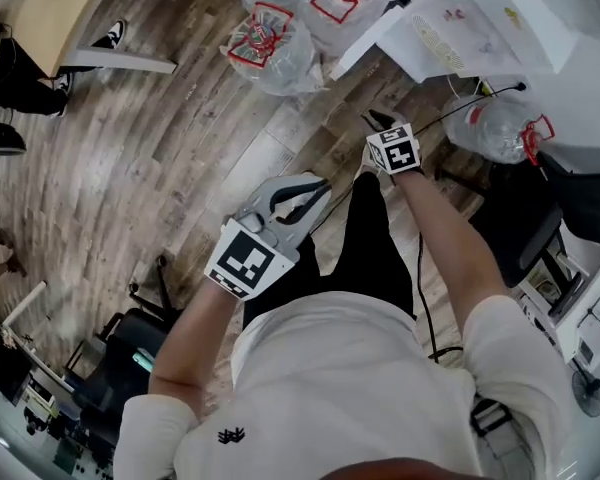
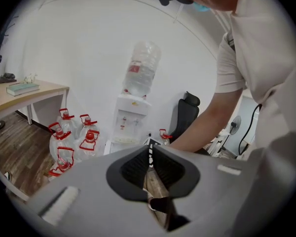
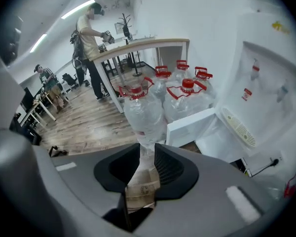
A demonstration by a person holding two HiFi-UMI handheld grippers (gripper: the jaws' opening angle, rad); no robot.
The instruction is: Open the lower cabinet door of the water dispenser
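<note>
The white water dispenser (image 2: 130, 113) stands against the wall with a bottle on top. In the right gripper view its body (image 3: 271, 98) fills the right side, and the lower cabinet door (image 3: 190, 127) stands swung open towards the bottles. From above, the door (image 1: 365, 43) juts out over the floor. My right gripper (image 3: 147, 149) is open with nothing between its jaws, and it hovers above the floor short of the door (image 1: 372, 120). My left gripper (image 2: 150, 149) is shut and empty, further back and to the left (image 1: 323, 184).
Several large water bottles with red handles (image 1: 270, 43) (image 3: 158, 98) crowd the floor beside the dispenser, and one more lies at the right (image 1: 495, 128). A black chair (image 1: 520, 228), a desk (image 3: 138, 46), a floor cable (image 1: 420, 268) and another person (image 3: 89, 43) are nearby.
</note>
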